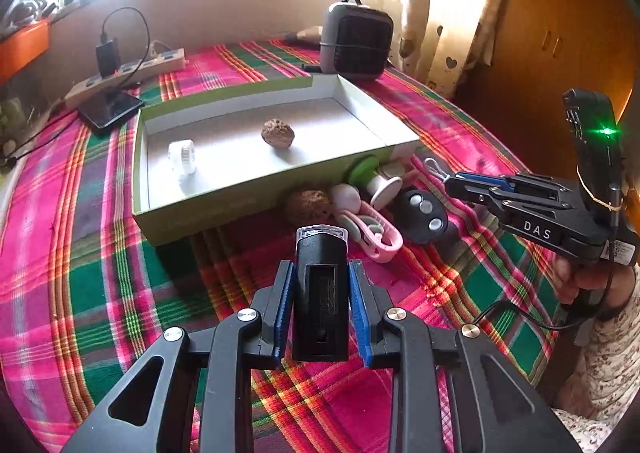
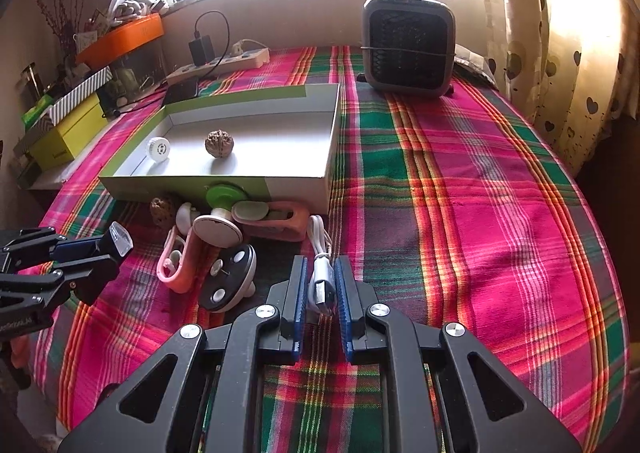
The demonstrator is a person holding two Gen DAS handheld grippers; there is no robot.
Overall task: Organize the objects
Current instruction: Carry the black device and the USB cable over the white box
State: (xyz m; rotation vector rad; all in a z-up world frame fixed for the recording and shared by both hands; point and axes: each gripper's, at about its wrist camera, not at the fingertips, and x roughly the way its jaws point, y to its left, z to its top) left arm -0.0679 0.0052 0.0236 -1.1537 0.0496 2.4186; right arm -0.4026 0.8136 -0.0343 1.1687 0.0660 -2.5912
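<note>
The left gripper (image 1: 321, 277) holds a black rectangular device with a clear front end (image 1: 320, 293) upright between its blue fingers (image 1: 282, 313), which press on both of its sides; it hangs above the plaid cloth (image 1: 100, 293) covering the tabletop, in front of the box. The right gripper (image 2: 322, 293) has its fingers (image 2: 299, 293) closed on the metal plug of a white USB cable (image 2: 322, 253), whose coiled length lies on the cloth just ahead of them.

A shallow green box with a white interior (image 1: 224, 197) sits at mid-tabletop. Inside it lie a walnut (image 1: 278, 133) near the centre and a small white roll (image 1: 182, 156) toward its left end, well apart from each other.

Against the box's near wall lies a cluster of loose things: a second walnut (image 1: 309, 207), a green and white spool-shaped piece (image 1: 374, 177), a pink clip (image 1: 372, 233), and a black remote with three pale buttons (image 1: 425, 215).

At the far side of the tabletop stand a grey fan heater (image 2: 408, 47), a power strip with a black charger plugged in (image 2: 224, 61), and a dark phone (image 1: 110, 107).

A hand (image 1: 576, 281) with a patterned sleeve grips the right gripper's handle.
</note>
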